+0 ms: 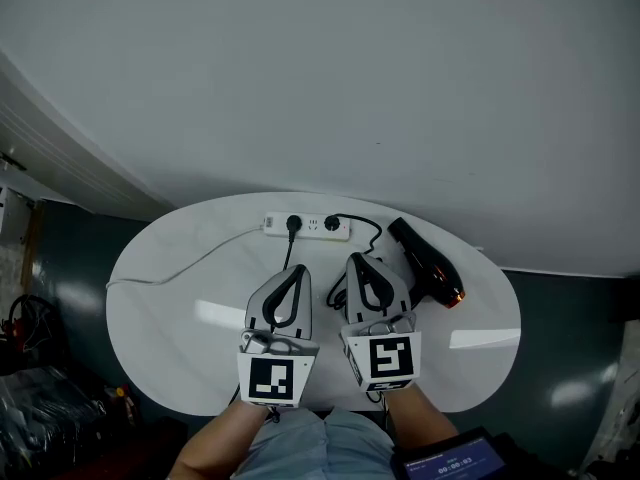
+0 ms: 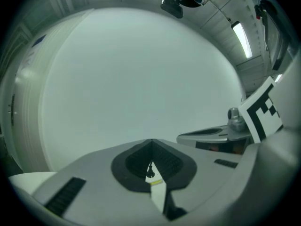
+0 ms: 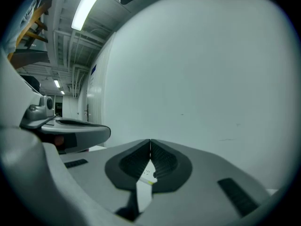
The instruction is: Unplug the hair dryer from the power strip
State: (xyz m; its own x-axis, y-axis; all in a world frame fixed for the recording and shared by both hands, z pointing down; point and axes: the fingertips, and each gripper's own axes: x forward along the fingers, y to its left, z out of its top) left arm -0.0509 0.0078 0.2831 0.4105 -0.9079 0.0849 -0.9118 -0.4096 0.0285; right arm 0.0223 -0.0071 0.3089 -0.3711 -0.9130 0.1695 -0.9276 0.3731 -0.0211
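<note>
On the table (image 1: 170,343), the hair dryer (image 1: 425,263) sits plugged into the power strip (image 1: 311,227), task unstarted, as the left claw (image 1: 297,269) and right claw (image 1: 356,259) hover closed and empty, short of it.

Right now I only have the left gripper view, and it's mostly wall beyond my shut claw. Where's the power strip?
Observer: The power strip lies at the far edge of the table, just beyond the left gripper.
Operator: How many plugs are in it?
Observer: Two black ones, the left plug and the right plug.
Operator: And the hair dryer?
Observer: The hair dryer lies flat on the table, to the right of the right gripper.
</note>
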